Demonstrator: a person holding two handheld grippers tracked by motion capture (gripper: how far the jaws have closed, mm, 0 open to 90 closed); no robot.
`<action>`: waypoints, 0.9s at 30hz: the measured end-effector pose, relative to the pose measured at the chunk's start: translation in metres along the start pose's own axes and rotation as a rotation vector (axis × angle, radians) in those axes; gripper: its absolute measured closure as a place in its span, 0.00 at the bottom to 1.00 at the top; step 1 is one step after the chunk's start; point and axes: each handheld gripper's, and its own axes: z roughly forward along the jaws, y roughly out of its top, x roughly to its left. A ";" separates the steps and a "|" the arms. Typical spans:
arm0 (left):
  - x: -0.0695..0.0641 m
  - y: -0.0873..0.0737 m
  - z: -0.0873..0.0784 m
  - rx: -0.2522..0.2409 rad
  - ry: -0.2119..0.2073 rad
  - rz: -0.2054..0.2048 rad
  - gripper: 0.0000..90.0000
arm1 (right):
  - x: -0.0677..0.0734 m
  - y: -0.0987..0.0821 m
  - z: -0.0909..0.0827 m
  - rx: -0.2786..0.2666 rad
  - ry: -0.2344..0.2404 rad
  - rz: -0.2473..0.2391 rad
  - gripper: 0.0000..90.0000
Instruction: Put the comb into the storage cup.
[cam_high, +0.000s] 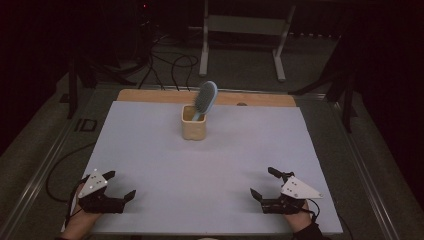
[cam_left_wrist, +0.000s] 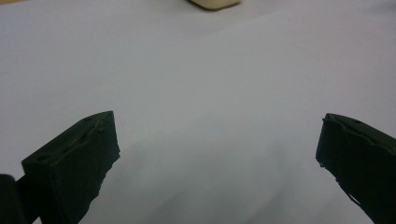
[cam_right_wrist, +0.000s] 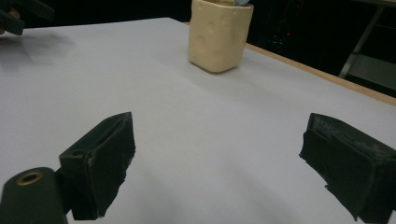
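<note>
1. Left hand-held gripper sits at the near left corner of the worktop, its two black jaws spread wide with nothing between them; a person's hand grips it from below, and a grey three-cornered plate rides on top.
2. Seen from the left gripper view, the left hand-held gripper has its jaws at either side of the frame, wide apart, over bare pale sheet; the foot of the cream holder peeks in at the top edge, well apart from the jaws.
3. At the centre of the far half of the worktop stands the cream holder, a squarish cup set upright near the wooden back edge.
4. A blue hairbrush stands handle-down in the holder, its bristled head leaning up and to the right above the rim.
5. Right hand-held gripper rests at the near right corner, jaws likewise gaping and empty, held by the person's other hand.
6. From the right gripper view, the right hand-held gripper frames bare sheet between its open jaws; the holder stands beyond them, well apart, with a sliver of the brush showing at its rim, and the other gripper shows blurred at the upper left corner.
</note>
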 end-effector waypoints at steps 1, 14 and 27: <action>0.000 0.000 -0.001 -0.011 -0.002 -0.009 0.00 | 0.000 0.000 0.000 0.000 0.000 -0.002 0.11; -0.002 0.000 0.000 -0.014 0.004 0.002 0.00 | -0.001 -0.001 0.000 0.004 0.004 0.016 0.11; -0.001 -0.001 -0.001 -0.022 -0.006 -0.006 0.00 | -0.001 -0.002 0.002 0.010 0.009 0.020 0.11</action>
